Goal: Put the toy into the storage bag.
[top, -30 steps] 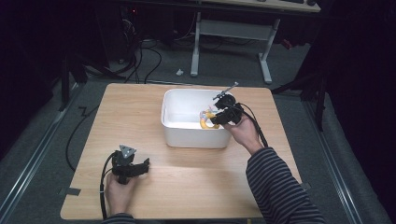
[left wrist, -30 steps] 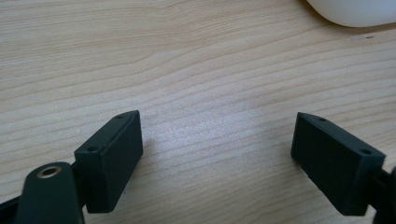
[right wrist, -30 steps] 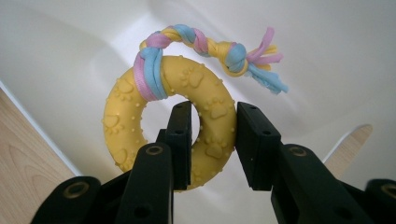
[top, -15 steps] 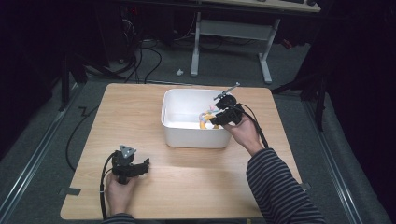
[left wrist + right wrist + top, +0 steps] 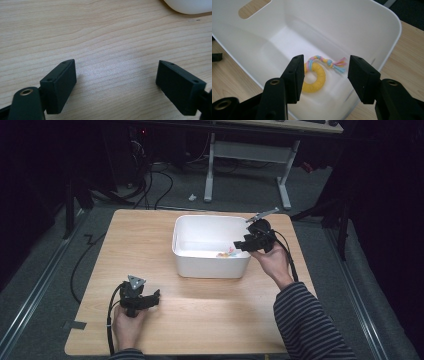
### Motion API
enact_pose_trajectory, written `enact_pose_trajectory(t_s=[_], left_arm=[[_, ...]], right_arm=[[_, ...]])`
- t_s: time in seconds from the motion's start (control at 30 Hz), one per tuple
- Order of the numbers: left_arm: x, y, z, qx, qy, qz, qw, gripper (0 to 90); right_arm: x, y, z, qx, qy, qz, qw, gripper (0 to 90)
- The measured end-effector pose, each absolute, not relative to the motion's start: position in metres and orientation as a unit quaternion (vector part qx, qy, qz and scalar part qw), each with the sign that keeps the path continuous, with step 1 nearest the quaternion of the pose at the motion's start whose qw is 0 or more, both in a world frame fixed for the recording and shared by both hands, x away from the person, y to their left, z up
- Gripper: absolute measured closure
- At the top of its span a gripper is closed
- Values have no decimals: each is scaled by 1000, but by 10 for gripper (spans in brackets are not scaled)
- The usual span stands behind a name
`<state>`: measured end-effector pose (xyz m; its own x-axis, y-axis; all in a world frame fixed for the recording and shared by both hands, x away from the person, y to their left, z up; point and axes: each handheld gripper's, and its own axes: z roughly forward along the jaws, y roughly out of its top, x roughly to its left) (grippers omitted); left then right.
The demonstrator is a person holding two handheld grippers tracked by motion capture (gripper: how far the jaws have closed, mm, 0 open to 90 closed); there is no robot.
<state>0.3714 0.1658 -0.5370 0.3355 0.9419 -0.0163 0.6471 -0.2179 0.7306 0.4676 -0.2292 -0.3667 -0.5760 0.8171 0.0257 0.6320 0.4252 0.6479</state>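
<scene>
A white plastic tub (image 5: 210, 265) stands on the wooden table (image 5: 200, 320). On its floor lies a yellow ring toy (image 5: 314, 80) with a braided pastel cord (image 5: 327, 61), also seen as the ring toy (image 5: 226, 253) near the tub's right wall. My right gripper (image 5: 239, 245) hovers over the tub's right rim; its jaws have just been opening and nothing is between them, the toy lying well below my right gripper (image 5: 324, 75). My left gripper (image 5: 152, 297) rests low on the table at the front left, open over bare wood, as my left gripper (image 5: 116, 77) shows.
The tub has a handle slot (image 5: 253, 8) in its far wall. A corner of the tub (image 5: 190, 6) shows ahead of the left jaws. Behind the table stands a metal desk frame (image 5: 247, 170), with cables (image 5: 150, 185) on the floor.
The right gripper has let go of the ring toy, opened, and drawn back up and to the right from inside the tub to its rim. The left hand has stayed put.
</scene>
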Motion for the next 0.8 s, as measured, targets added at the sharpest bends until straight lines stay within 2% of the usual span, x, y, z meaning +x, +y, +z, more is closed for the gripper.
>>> enact_pose_trajectory(t_s=[0.8], left_arm=[[371,166,-537,748,531,223,330,170]], right_arm=[[433,-284,-351,443,804,356,172,464]])
